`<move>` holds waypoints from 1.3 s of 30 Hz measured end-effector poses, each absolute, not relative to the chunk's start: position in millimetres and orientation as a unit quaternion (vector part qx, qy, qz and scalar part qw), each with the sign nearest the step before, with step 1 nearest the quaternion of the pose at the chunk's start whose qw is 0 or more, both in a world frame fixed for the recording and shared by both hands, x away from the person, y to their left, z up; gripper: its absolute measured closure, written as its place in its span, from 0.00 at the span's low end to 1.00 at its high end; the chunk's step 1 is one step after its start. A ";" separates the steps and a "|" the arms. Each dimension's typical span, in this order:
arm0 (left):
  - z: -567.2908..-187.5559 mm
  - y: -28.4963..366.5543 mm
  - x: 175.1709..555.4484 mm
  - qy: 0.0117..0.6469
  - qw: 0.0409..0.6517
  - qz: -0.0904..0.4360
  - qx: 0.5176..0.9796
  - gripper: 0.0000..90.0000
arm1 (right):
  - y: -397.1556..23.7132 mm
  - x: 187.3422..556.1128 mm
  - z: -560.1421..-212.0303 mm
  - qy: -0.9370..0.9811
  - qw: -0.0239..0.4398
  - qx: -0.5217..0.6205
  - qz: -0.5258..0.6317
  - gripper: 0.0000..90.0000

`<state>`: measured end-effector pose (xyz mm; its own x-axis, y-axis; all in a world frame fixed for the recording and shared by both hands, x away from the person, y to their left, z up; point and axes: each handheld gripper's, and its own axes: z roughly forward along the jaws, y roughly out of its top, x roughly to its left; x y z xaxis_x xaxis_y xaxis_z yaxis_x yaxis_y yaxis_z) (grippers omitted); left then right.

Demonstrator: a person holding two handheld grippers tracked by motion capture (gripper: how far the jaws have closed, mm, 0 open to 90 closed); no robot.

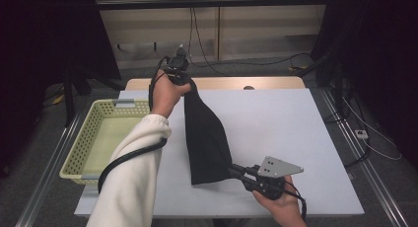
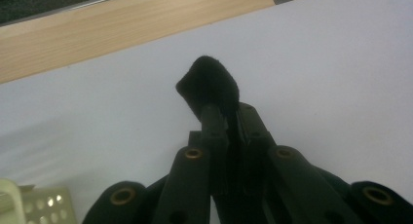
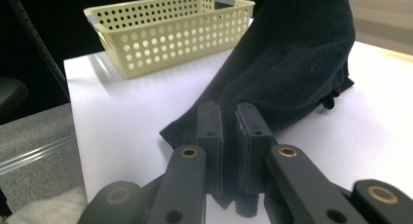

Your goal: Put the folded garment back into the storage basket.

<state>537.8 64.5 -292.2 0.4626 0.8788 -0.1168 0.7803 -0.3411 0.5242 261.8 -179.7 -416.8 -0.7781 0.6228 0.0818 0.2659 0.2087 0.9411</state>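
A table (image 1: 315, 138) stands in the middle of the high view, and a cloth (image 1: 204, 138) stretches across its centre from the far side toward the near edge. The left gripper (image 1: 189, 84), at the far side of the table, is clamped on the cloth's far end and holds that end above the surface. The right gripper (image 1: 235, 171), near the front edge and to the right of the cloth, pinches its near corner low over the table. A basket (image 1: 81, 153) sits at the table's left edge, overhanging it, to the left of the cloth and apart from it. The person's left forearm (image 1: 130, 177) reaches in between the basket and the cloth.
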 end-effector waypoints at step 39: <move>-232.4 119.7 532.8 0.526 0.251 0.107 0.805 0.94 | -111.1 271.5 -385.0 0.741 0.155 0.235 0.610 0.92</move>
<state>532.8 119.7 -232.4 0.4227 0.9017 -0.0913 0.7942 -0.3200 0.5166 271.5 -111.1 -385.0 -0.8416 0.5372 0.0564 0.1584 0.1456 0.9766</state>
